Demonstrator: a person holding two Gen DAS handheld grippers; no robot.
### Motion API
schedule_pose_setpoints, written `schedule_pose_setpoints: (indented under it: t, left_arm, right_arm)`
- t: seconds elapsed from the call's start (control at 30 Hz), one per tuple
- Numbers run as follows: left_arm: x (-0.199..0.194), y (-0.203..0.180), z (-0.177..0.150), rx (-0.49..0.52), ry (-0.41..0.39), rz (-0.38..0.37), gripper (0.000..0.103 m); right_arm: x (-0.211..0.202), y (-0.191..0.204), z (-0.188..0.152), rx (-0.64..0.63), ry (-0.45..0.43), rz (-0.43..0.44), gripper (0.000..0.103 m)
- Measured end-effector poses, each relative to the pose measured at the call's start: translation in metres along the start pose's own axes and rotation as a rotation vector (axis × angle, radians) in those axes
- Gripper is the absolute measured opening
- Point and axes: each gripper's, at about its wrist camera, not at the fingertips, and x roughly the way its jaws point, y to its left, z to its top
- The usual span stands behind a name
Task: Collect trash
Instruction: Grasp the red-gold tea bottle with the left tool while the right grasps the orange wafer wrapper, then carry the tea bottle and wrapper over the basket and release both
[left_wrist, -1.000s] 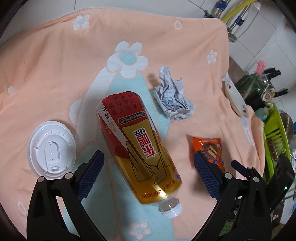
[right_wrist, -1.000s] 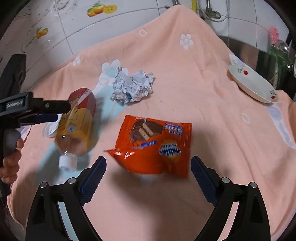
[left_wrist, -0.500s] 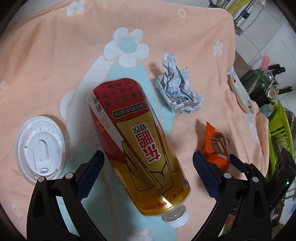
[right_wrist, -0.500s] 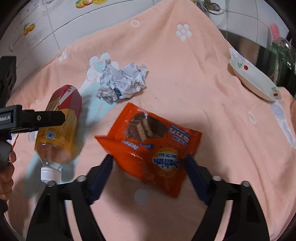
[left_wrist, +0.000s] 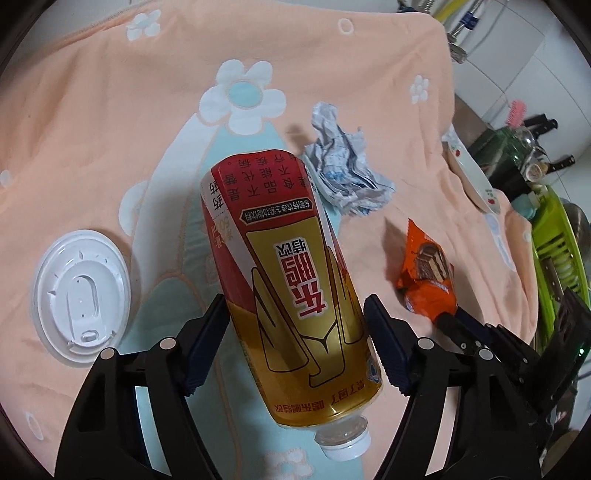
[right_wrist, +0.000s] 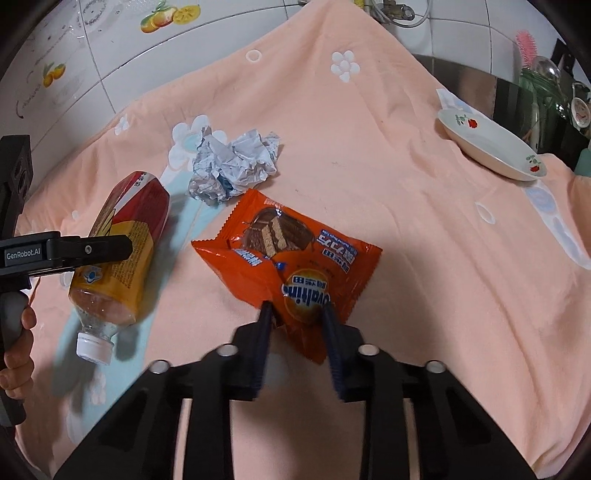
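Left claw (left_wrist: 295, 339): your jaws are closing around the lower body of the bottle (left_wrist: 291, 280) – the pads sit just at its sides, and whether they press yet is hard to tell, so treat it as not gripped.
Bottle: it lies on its side on the peach towel (left_wrist: 110, 110) covering the worktop, white cap toward you, red end away.
Left tip: keep the pads square on the widest part of the label and close slowly; a round bottle will likely roll or squirt out if one pad lands first.
Right claw (right_wrist: 297, 314): your jaws are closing on the near edge of the orange snack wrapper (right_wrist: 291, 258), and the film already bunches between the pads – it looks pinched.
Wrapper: flat on the towel, between the bottle and the dish (right_wrist: 491, 144), near the crumpled paper (right_wrist: 232, 166).
Right tip: finish the squeeze before lifting, since thin foil probably slips from a shallow bite.
Left behind: the paper ball and the white lid (left_wrist: 81, 288) beside the bottle lie untouched.
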Motion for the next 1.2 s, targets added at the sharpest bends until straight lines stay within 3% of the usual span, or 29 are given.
schedule_pose_setpoints:
  t: [0.53,0.83,1.2]
  left_arm:
    - [-0.032,-0.014,-0.017,0.052,-0.031,-0.059,0.072]
    - [-0.053,-0.041,-0.040,0.109,-0.037,-0.125,0.072]
    - [-0.075,-0.096,-0.079,0.229,-0.021,-0.223,0.072]
  right_arm:
    - [-0.027,0.001,-0.021,-0.014,-0.052,-0.007,0.005]
    - [-0.078,0.004,-0.050,-0.006,-0.120,-0.006,0.004]
    - [-0.150,-0.016,-0.114,0.060,-0.175,-0.065,0.004]
